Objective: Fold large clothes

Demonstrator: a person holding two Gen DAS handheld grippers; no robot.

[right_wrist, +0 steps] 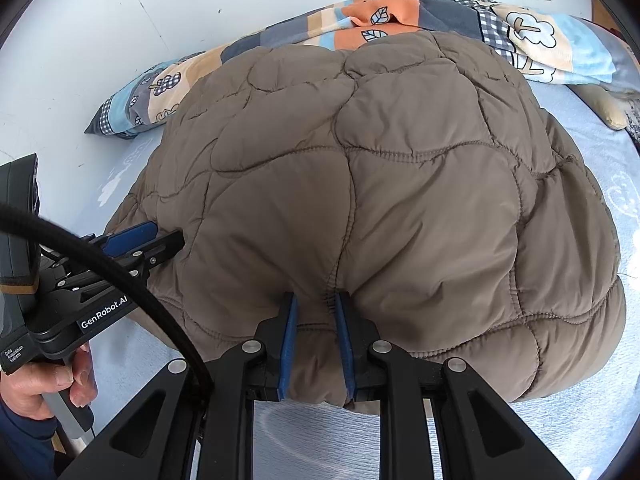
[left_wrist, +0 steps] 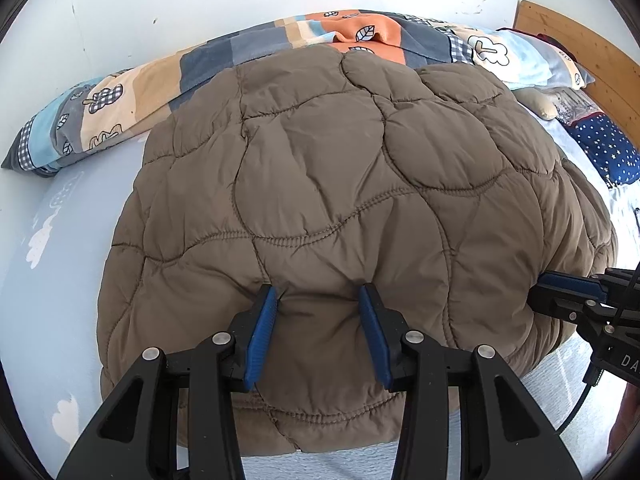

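A large brown quilted jacket (left_wrist: 332, 200) lies spread on the bed and fills most of both views (right_wrist: 380, 184). My left gripper (left_wrist: 320, 300) is at its near edge with the jaws wide apart around a puffed fold of jacket between the blue pads (left_wrist: 262, 332). My right gripper (right_wrist: 316, 304) is clamped on a thick fold of the jacket's near edge, the pads (right_wrist: 288, 344) pressing the fabric. The right gripper also shows at the right edge of the left wrist view (left_wrist: 568, 292), the left gripper at the left of the right wrist view (right_wrist: 144, 240).
A light blue bed sheet (left_wrist: 48, 280) lies under the jacket. A patchwork blanket (left_wrist: 280, 40) runs along the white wall behind. A star-print pillow (left_wrist: 608, 148) and a wooden headboard (left_wrist: 580, 48) are at the right. A hand (right_wrist: 44, 380) holds the left gripper's handle.
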